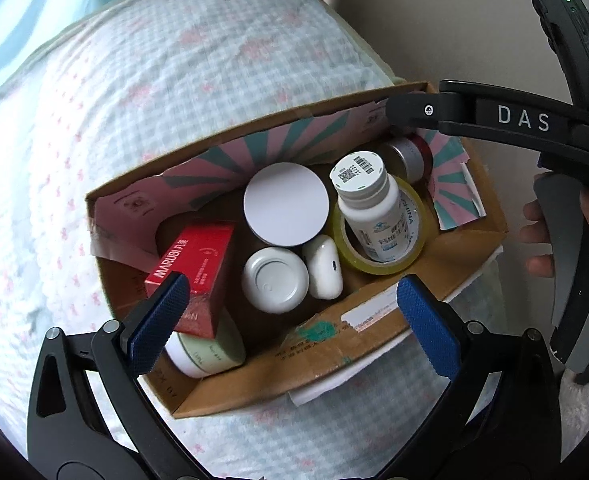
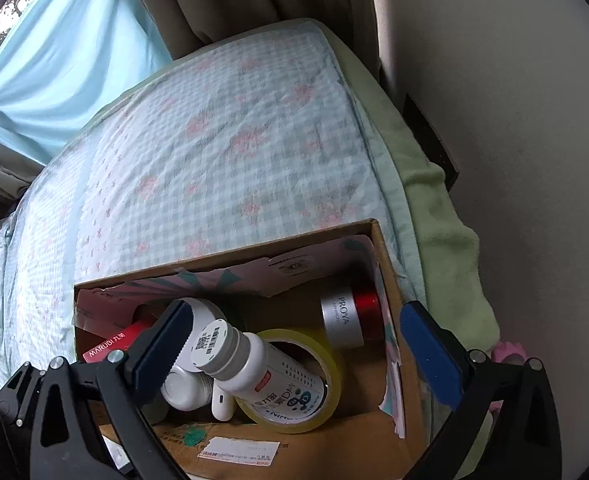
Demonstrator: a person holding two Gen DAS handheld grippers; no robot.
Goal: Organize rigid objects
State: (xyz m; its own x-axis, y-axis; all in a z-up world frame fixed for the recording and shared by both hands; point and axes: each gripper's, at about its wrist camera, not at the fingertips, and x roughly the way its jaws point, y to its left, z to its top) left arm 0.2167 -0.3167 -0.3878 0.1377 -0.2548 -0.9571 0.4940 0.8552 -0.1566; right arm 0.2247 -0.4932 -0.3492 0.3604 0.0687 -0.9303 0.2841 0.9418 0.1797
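Note:
A cardboard box (image 1: 378, 344) sits on the bed and holds several items: a red MARUBI carton (image 1: 192, 276), a white round lid (image 1: 286, 204), a small white jar (image 1: 275, 280), a white earbud case (image 1: 323, 268), a white pill bottle (image 1: 368, 208) standing in a yellow tape roll (image 1: 406, 256), and a silver-red PROYA jar (image 2: 348, 316). My left gripper (image 1: 294, 320) is open and empty above the box's near side. My right gripper (image 2: 298, 356) is open and empty over the box (image 2: 390, 280), above the pill bottle (image 2: 250, 364) and tape roll (image 2: 322, 360).
The bed is covered by a checked blue quilt with pink flowers (image 1: 154, 80). A green blanket (image 2: 450, 240) lies along the wall on the right. Blue and beige curtains (image 2: 74, 60) hang at the far end. A pale green jar (image 1: 210, 354) lies under the red carton.

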